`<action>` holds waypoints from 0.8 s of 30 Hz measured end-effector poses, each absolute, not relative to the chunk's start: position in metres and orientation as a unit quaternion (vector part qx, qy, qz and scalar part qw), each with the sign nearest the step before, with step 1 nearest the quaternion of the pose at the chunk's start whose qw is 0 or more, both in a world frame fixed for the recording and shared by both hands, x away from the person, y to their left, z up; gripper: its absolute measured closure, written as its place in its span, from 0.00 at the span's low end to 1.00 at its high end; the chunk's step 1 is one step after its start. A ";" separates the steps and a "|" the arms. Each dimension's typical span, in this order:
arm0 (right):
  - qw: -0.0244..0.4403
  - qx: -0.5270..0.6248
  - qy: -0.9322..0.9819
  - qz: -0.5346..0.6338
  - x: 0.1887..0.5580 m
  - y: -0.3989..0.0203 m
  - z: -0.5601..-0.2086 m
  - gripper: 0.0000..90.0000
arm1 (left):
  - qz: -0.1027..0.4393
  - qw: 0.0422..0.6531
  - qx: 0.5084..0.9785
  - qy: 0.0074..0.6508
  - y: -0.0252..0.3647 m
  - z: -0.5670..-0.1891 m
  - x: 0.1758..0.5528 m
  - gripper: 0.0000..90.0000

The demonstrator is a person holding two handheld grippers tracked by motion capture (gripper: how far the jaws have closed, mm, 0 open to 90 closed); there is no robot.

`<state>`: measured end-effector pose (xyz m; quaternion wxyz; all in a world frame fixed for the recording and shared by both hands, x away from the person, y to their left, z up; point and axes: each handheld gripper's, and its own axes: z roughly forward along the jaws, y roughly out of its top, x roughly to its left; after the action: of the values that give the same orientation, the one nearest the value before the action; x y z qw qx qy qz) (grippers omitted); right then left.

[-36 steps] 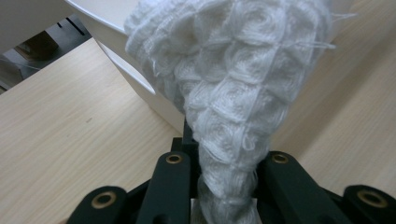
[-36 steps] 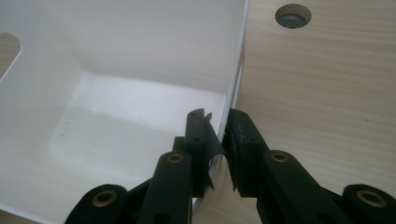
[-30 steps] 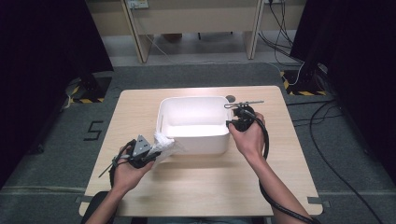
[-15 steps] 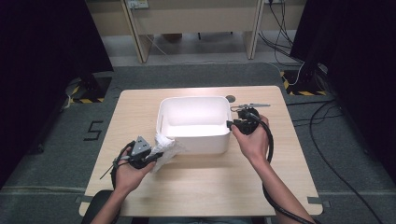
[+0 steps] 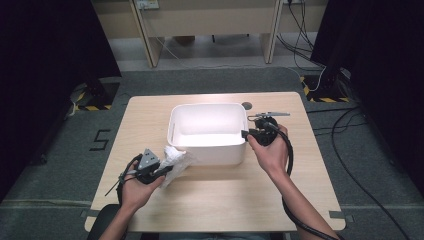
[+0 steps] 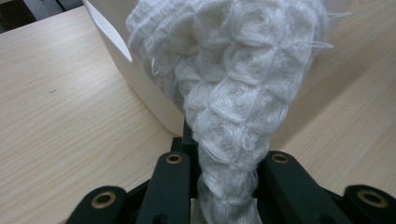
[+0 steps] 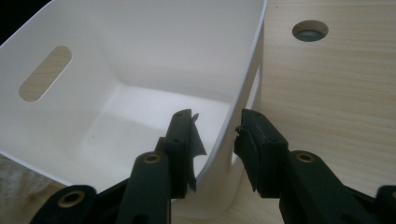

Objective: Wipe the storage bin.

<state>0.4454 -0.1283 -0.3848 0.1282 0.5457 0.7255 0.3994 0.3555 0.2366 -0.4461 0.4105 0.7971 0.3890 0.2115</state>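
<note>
A white plastic bin (image 5: 207, 156) stands in the middle of the table. My left gripper (image 5: 167, 170) lies at its near left corner, shut on a bunched white knitted cloth (image 5: 177, 157). In the left gripper view the cloth (image 6: 233, 93) rises from between the jaws of the left gripper (image 6: 226, 182) against the bin's wall (image 6: 140, 84). My right gripper (image 5: 246, 135) sits at the bin's right wall. Its jaws have just been opening. In the right gripper view the right gripper (image 7: 215, 130) straddles the bin's rim (image 7: 243, 79), one jaw inside and one outside, with the pads off the wall.
The bin's inside is bare, with a slot handle (image 7: 44, 72) in its far wall. A round cable hole (image 5: 246, 106) lies in the tabletop behind the right gripper. Desk legs and cables stand on the floor beyond the table.
The right hand has edged slightly toward me along the bin's right wall. The left gripper and the cloth have stayed put.
</note>
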 end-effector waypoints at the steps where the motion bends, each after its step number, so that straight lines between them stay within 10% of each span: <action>1: 0.128 0.546 0.725 0.400 0.446 -0.128 -0.384 0.73 | 0.213 0.411 0.798 0.386 0.236 -0.445 0.356 0.87; 24: 0.142 0.549 0.717 0.406 0.445 -0.125 -0.379 0.73 | 0.214 0.423 0.788 0.392 0.228 -0.436 0.354 0.87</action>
<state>0.4452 -0.1246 -0.3795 0.1417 0.5491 0.7167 0.4059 0.3542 0.2277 -0.4364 0.4230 0.7885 0.3920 0.2137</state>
